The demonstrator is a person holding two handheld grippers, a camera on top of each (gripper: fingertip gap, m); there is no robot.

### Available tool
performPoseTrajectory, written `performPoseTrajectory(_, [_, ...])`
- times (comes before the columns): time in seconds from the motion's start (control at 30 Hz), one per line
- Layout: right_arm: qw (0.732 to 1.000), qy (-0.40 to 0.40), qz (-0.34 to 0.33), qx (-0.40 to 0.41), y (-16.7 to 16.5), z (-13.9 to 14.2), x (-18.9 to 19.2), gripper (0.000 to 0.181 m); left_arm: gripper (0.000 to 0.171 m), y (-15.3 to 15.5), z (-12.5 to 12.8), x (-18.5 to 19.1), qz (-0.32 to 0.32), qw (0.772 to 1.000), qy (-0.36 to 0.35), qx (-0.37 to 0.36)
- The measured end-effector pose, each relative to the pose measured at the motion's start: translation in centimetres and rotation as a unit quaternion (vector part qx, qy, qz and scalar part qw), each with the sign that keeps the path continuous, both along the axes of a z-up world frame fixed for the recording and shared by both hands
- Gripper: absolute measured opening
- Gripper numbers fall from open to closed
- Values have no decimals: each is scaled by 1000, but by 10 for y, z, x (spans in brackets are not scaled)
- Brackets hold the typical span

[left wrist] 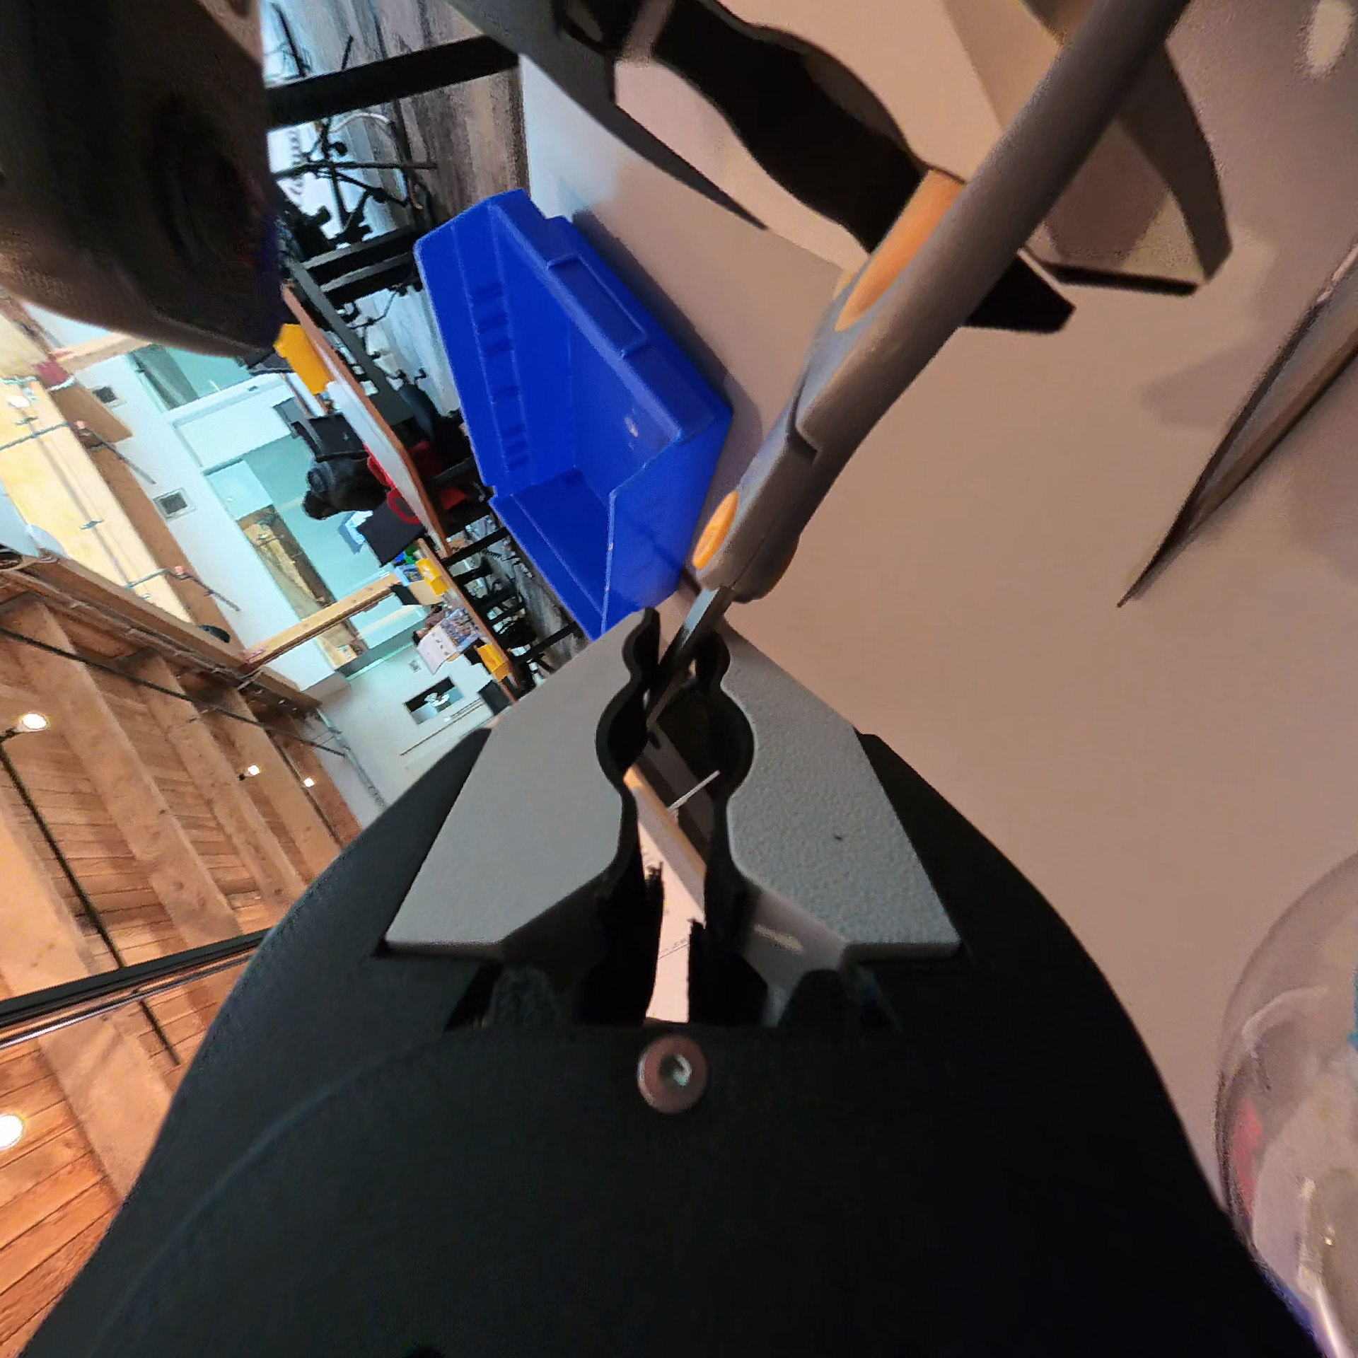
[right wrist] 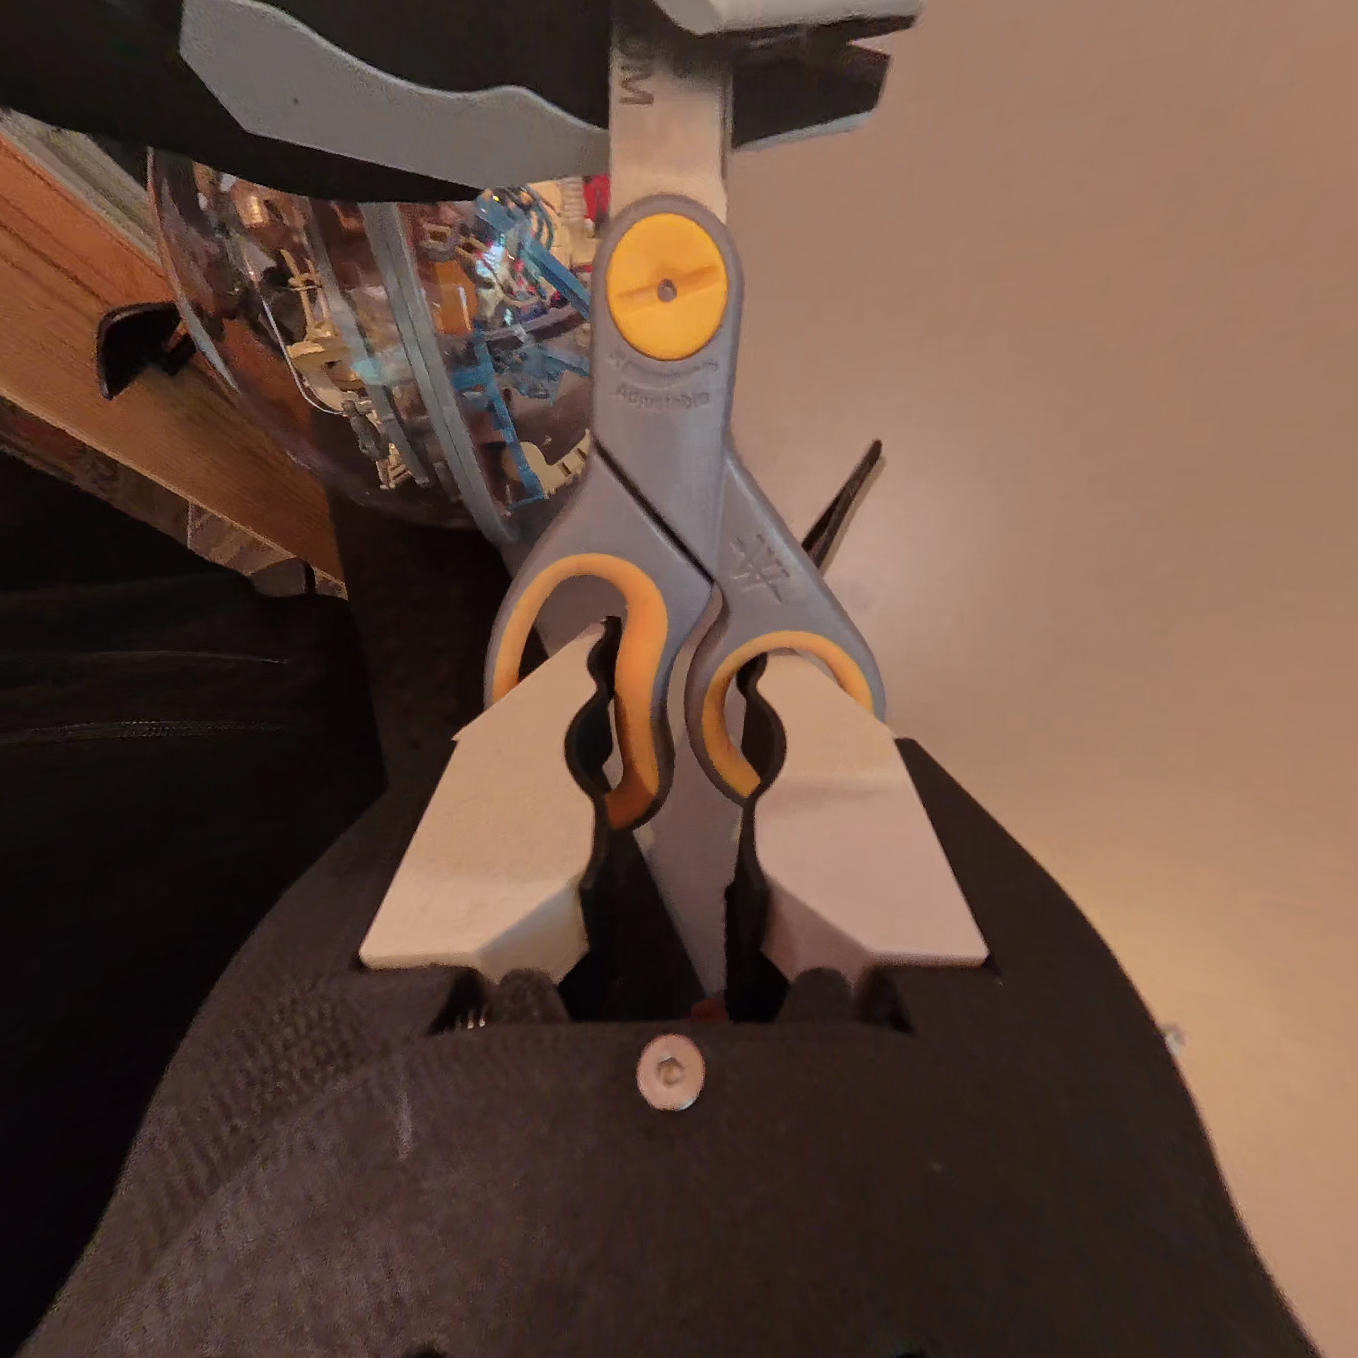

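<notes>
A pair of scissors (right wrist: 665, 441) with grey handles, orange trim and an orange pivot knob is held between both grippers above a white table (right wrist: 1102, 441). My right gripper (right wrist: 683, 661) has a fingertip in each handle loop and is shut on the closed handles. My left gripper (left wrist: 672, 650) is shut on the tip of the closed blades; the scissors (left wrist: 882, 345) run up and to the right from it. The left gripper also shows at the top of the right wrist view (right wrist: 411, 95), clamped on the blades. The right gripper shows blurred at the top of the left wrist view (left wrist: 794, 125).
A blue plastic bin (left wrist: 580, 397) stands on the white table (left wrist: 1029, 661) beyond the left gripper. A clear plastic globe with small coloured parts inside (right wrist: 411, 345) sits close beside the scissors; it also shows at the left wrist view's right edge (left wrist: 1301, 1102). A wooden table edge (right wrist: 110, 353) lies behind it. Across from one pair of fingers to the other is roughly 11 centimeters.
</notes>
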State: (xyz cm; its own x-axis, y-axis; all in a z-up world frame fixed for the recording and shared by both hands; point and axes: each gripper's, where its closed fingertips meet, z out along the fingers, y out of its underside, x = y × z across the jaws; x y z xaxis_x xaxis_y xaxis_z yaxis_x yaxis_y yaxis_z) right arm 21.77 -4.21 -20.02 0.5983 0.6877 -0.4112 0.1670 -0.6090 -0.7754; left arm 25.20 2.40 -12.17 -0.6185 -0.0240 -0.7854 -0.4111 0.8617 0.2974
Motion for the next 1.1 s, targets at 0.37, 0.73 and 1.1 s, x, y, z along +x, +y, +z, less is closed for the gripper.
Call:
performPoseTrajectory(0.37, [999,12,32,14,19,1,-28,25,9,5,14,-14,24,999,-38,9])
performPoseTrajectory(0.73, [996,3,-2,92,44,14,-21,18,24,11,33,-22,39,998,-59,-2])
performPoseTrajectory(1.1, [966,-151,-63,202,61,30,23,17,70,7,96,-86,128,969,-174,-117])
